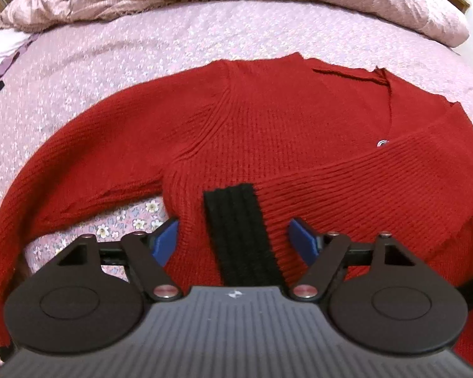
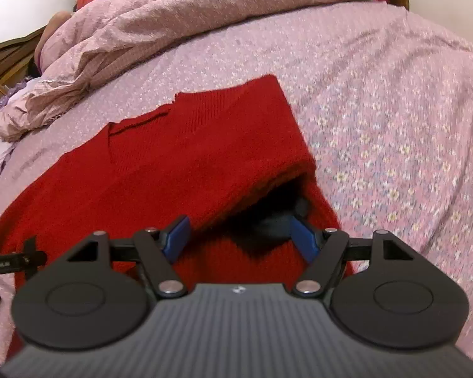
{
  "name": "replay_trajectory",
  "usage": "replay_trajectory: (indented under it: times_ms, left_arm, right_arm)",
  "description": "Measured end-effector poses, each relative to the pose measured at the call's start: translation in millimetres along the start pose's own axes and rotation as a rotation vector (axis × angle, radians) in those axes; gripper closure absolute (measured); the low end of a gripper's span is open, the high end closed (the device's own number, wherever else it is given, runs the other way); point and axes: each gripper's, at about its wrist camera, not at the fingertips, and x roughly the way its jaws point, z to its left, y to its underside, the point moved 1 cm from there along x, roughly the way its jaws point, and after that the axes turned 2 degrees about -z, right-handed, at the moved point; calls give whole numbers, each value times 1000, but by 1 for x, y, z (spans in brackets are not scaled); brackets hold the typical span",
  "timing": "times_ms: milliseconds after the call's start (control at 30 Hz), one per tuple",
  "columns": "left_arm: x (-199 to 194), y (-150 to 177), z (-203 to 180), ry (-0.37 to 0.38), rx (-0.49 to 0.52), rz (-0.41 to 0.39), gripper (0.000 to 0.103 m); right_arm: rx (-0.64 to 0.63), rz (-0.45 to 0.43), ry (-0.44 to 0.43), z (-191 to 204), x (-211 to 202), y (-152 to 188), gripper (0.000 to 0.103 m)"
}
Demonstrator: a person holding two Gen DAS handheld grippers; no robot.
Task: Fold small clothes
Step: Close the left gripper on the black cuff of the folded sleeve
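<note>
Blue pads (image 1: 165,241) of the left tongs (image 1: 233,239) tilt down over the near part of a red sweater (image 1: 268,126), standing apart with a black cuff (image 1: 236,236) between them, untouched by either pad. That cuff ends a sleeve (image 1: 378,176) folded across the body from the right; its ribs run straight away from the tongs. The right tongs (image 2: 239,239) also slope down, jaws apart and gripping nothing, above the sweater's right edge, where a fold (image 2: 277,189) gapes dark between the pads. The sweater lies flat on a bed (image 2: 394,126) with a pink flowered sheet, its neckline (image 1: 347,74) at the far end and its length running away from both tongs. The other sleeve (image 1: 63,170) curves out to the left. Beyond lies a crumpled pink quilt (image 2: 205,22).
</note>
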Motion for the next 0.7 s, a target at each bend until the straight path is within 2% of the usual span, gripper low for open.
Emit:
replay_trajectory:
  times_ms: [333, 533, 700]
  left_arm:
    - [-28, 4, 2, -21, 30, -84, 29]
    - [-50, 0, 2, 42, 44, -107, 28]
    - [-42, 0, -6, 96, 48, -84, 27]
  right_arm:
    - [-19, -16, -11, 0, 3, -6, 31]
    - [-6, 3, -13, -4, 9, -2, 31]
    - [-4, 2, -14, -5, 10, -2, 31]
